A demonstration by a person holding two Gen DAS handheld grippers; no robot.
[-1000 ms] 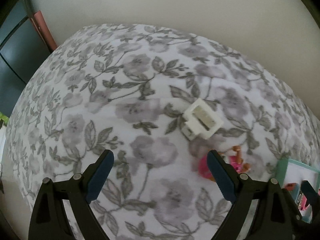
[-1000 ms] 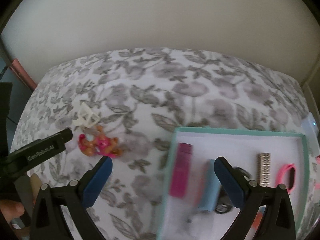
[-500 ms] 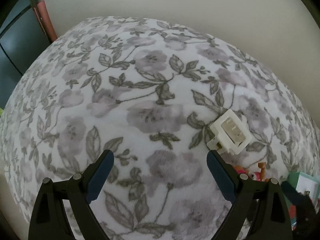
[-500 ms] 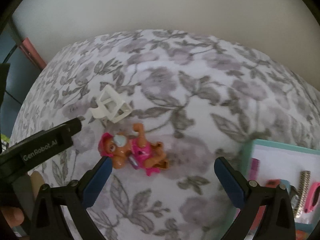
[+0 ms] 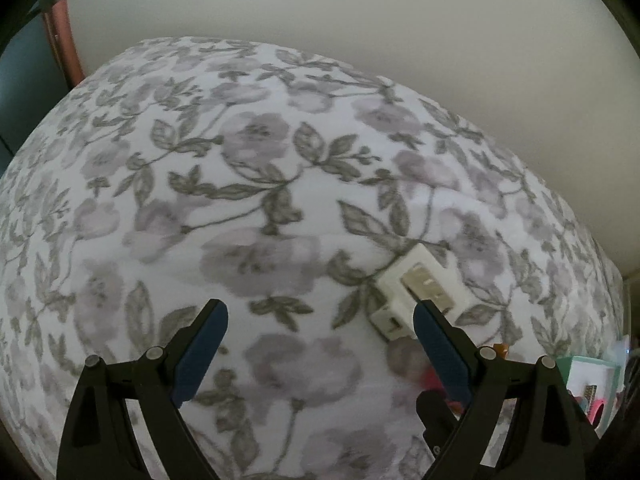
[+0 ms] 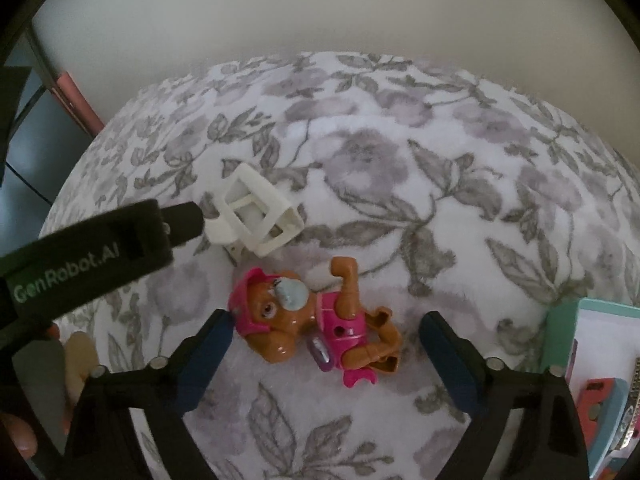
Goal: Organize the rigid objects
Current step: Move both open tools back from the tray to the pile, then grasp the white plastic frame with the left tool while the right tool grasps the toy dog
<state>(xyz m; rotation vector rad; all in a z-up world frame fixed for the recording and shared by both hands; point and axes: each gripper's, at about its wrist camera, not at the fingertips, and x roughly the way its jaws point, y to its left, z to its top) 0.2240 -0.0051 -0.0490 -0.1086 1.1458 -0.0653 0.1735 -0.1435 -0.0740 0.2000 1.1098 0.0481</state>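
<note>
Toy puppy figure (image 6: 316, 320), brown with pink cap and vest, lies on its back on a floral blanket (image 6: 420, 168), between the spread jaws of the right gripper (image 6: 326, 334), which have just been closing and do not press it. Just beyond it rests a white plastic piece (image 6: 256, 210), beside the left gripper (image 5: 320, 320), whose jaws gape empty. A teal tray (image 6: 564, 320) sits at the right edge. Behind the blanket's far edge rises a plain pale wall (image 5: 360, 20); bare blanket stretches left.

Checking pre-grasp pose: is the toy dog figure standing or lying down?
Lying down. The toy dog figure lies on its side on the floral blanket, between the right gripper jaws, untouched.
</note>
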